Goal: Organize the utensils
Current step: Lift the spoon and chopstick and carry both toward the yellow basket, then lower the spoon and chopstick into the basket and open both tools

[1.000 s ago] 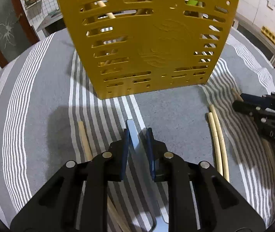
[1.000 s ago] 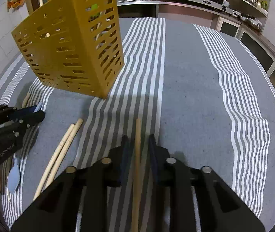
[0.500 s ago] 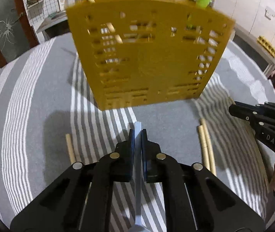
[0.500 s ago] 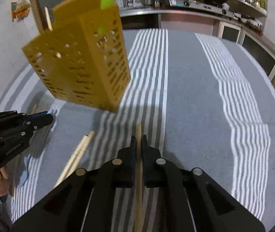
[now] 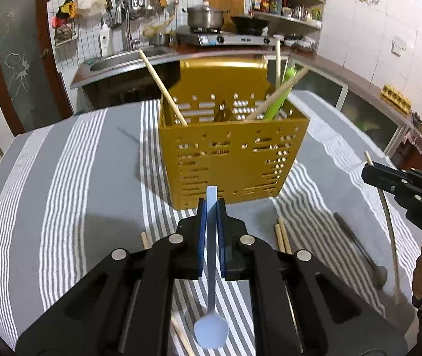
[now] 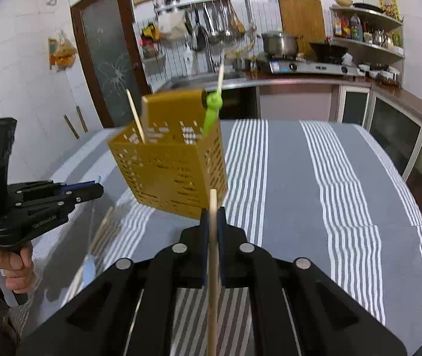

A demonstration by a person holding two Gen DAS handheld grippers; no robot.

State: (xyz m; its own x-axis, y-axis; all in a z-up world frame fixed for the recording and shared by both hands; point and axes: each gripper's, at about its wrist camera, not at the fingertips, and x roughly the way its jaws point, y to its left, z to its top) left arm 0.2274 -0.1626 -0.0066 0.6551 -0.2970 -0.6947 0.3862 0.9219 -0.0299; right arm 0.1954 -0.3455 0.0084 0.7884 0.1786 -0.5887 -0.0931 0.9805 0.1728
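Left wrist view shows the left gripper (image 5: 210, 204) clamped on a pale blue spoon (image 5: 211, 311) near the yellow utensil caddy (image 5: 231, 163), the right gripper (image 6: 213, 216) pinching a wooden chopstick (image 6: 212, 267), whose thin, off-centre hold may let it swivel and miss the caddy's opening.

I am seeing the utensil caddy (image 5: 231, 160) standing on the tabletop (image 5: 62, 184), ahead of both grippers. Sticks and a utensil are leaning inside its compartments. The left gripper (image 5: 211, 207) is holding a spoon (image 5: 211, 267) between its jaws, before the caddy's near wall. The right gripper (image 6: 212, 216) is sitting to its right, holding a chopstick (image 6: 212, 267). A pair of chopsticks (image 5: 282, 237) is lying on the tabletop between them. A counter (image 6: 300, 81) is running behind the tabletop.
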